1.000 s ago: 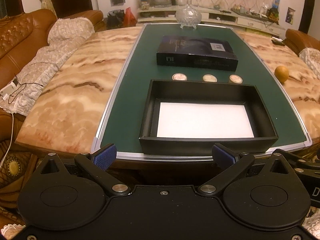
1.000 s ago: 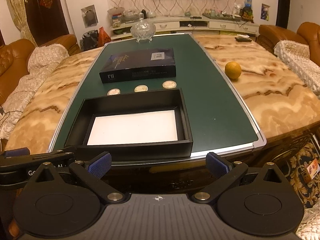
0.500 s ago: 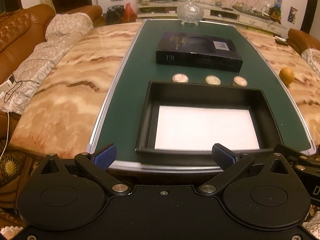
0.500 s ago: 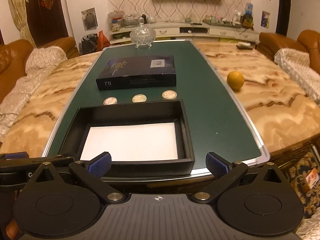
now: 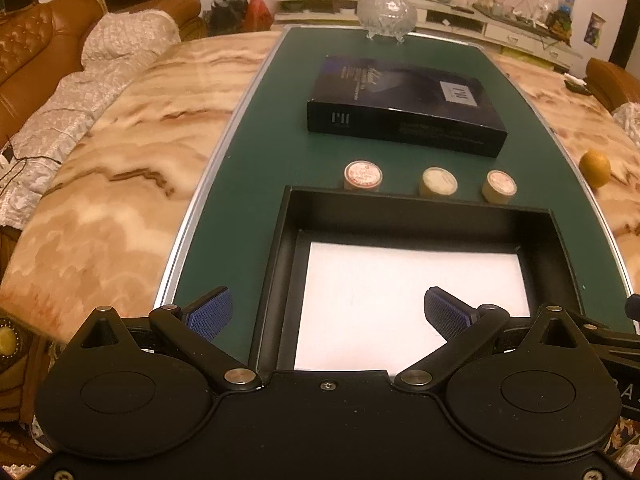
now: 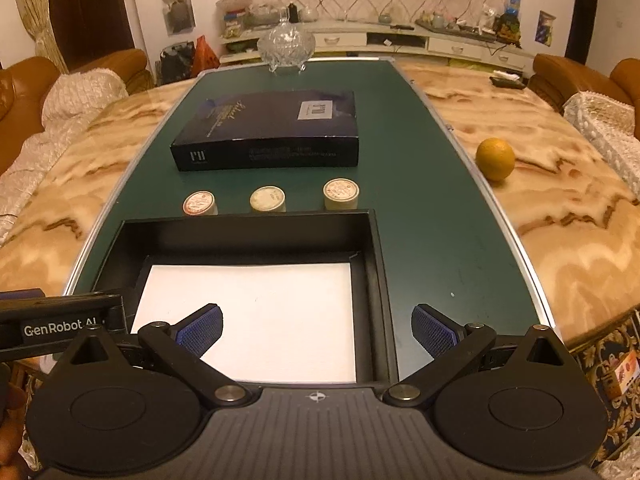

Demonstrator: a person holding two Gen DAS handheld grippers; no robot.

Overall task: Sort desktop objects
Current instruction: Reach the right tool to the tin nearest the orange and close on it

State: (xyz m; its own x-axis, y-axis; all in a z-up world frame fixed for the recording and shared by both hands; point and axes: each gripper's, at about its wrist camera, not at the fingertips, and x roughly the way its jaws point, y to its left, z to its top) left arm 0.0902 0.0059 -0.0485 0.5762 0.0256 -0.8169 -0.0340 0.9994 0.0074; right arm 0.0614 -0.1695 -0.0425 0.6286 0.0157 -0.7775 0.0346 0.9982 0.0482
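Note:
An open black box (image 5: 416,210) (image 6: 248,228) with a white liner lies at the near end of the green mat. Just behind its far wall stand three small round tins: left (image 5: 362,174) (image 6: 199,203), middle (image 5: 438,181) (image 6: 267,199) and right (image 5: 499,185) (image 6: 341,193). A dark flat box lid (image 5: 404,100) (image 6: 268,130) lies farther back. My left gripper (image 5: 328,312) hovers open over the box's near left part. Open too, my right gripper (image 6: 318,330) hangs over the box's near right part. Neither holds anything.
A glass lidded bowl (image 5: 386,12) (image 6: 286,46) stands at the mat's far end. An orange (image 5: 595,168) (image 6: 495,159) rests on the marble table top (image 5: 120,168) to the right. Leather sofas flank the table. The left gripper's body (image 6: 60,326) shows at the left edge of the right wrist view.
Both grippers have moved forward over the table edge and now hang above the black box's near end. Both stay open; nothing on the table has moved.

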